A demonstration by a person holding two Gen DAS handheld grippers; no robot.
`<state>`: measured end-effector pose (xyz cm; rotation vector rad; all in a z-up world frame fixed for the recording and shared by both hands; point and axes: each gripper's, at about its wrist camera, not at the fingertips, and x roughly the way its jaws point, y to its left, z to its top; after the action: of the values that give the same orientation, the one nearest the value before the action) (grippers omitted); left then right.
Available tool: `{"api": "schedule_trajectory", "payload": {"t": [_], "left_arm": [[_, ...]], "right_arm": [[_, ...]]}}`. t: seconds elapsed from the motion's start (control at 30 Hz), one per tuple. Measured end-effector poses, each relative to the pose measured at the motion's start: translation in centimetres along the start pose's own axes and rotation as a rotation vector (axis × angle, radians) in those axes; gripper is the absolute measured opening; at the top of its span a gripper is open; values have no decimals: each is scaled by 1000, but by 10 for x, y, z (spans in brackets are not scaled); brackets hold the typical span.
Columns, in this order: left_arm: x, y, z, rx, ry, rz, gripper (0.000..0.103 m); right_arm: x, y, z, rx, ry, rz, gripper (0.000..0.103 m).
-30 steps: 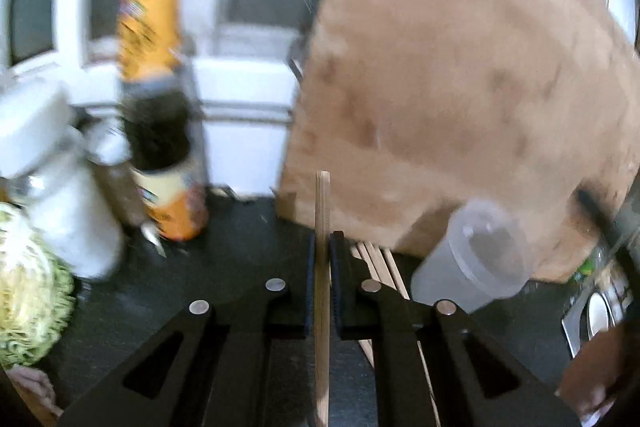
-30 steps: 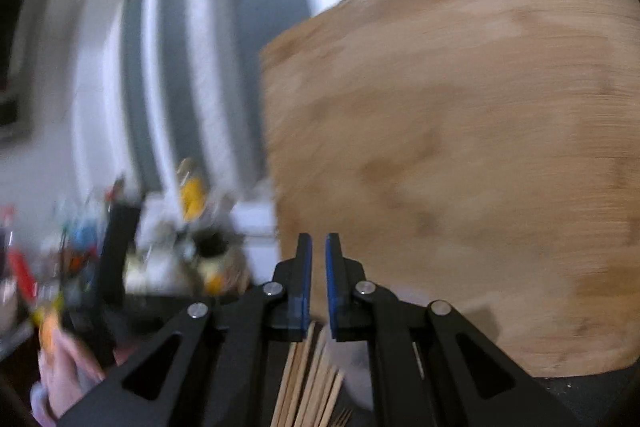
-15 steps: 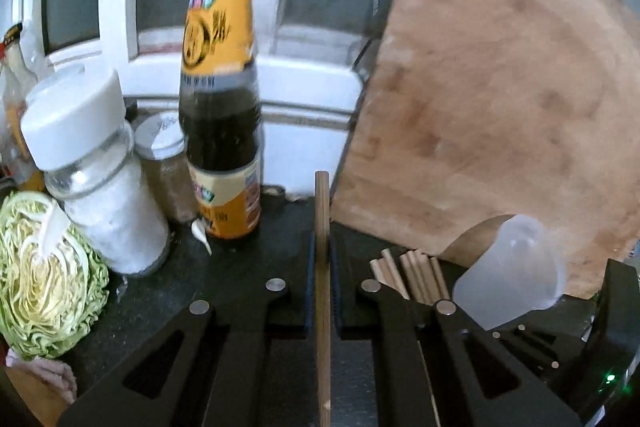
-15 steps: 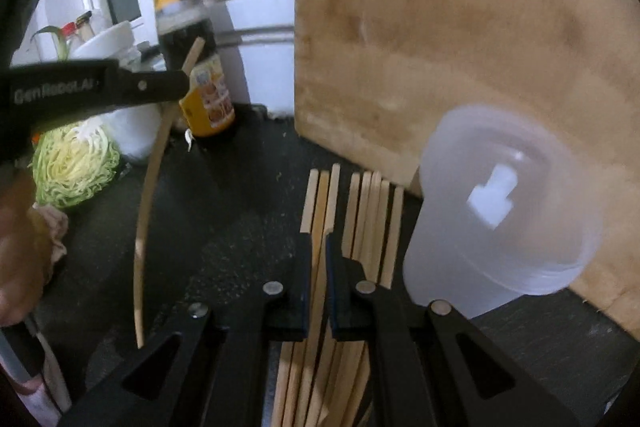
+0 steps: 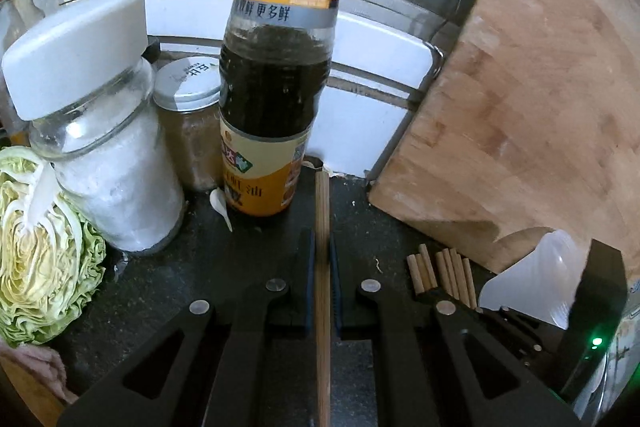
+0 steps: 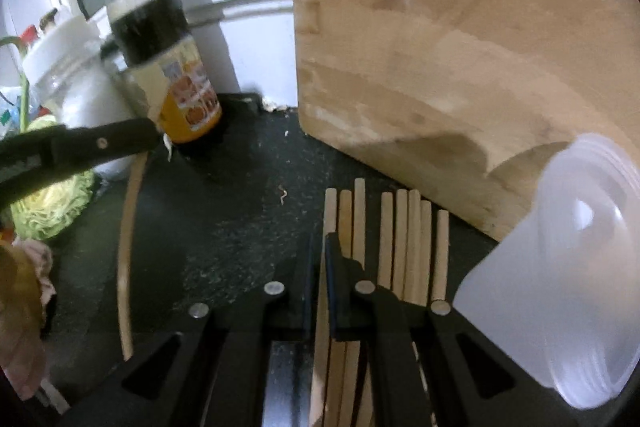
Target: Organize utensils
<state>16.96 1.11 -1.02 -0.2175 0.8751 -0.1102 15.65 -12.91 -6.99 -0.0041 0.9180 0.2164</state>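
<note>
My left gripper point(image 5: 321, 239) is shut on a single wooden chopstick point(image 5: 321, 195) that runs straight out between its pads toward the sauce bottle. In the right wrist view that gripper point(image 6: 154, 135) comes in from the left, and its chopstick point(image 6: 128, 227) hangs down over the dark counter. Several more chopsticks point(image 6: 404, 227) lie side by side on the counter in front of the cutting board. My right gripper point(image 6: 317, 247) is shut and empty, hovering just over the left edge of that pile point(image 5: 444, 271). A translucent plastic cup point(image 6: 560, 267) lies tipped beside the pile.
A big wooden cutting board point(image 5: 540, 87) leans at the back right. A soy sauce bottle point(image 5: 276, 87), a small spice jar point(image 5: 188, 131), a white-lidded salt jar point(image 5: 100, 131) and half a cabbage point(image 5: 40, 251) crowd the left. A garlic clove point(image 5: 220, 203) lies by the bottle.
Both grippers have come down and forward toward the counter. The bottle now looms close to the left gripper. The right view swung from the board down onto the chopstick pile.
</note>
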Motion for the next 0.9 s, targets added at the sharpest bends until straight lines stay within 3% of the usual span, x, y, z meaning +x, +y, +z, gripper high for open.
{"api": "schedule_trajectory", "payload": {"t": [0.5,0.83,0.9], "left_arm": [[-6,-3,-1,7,-14,-6,6],[3,-3,-2,22,24,22,6],[-1,-6,-3,35,12,14,6]], "right_arm": [[8,6,0,-66,20,-15,6],[7,8,-3,-77,11,-52,7],[-1,9,-6,-72,1,-23,6]]}}
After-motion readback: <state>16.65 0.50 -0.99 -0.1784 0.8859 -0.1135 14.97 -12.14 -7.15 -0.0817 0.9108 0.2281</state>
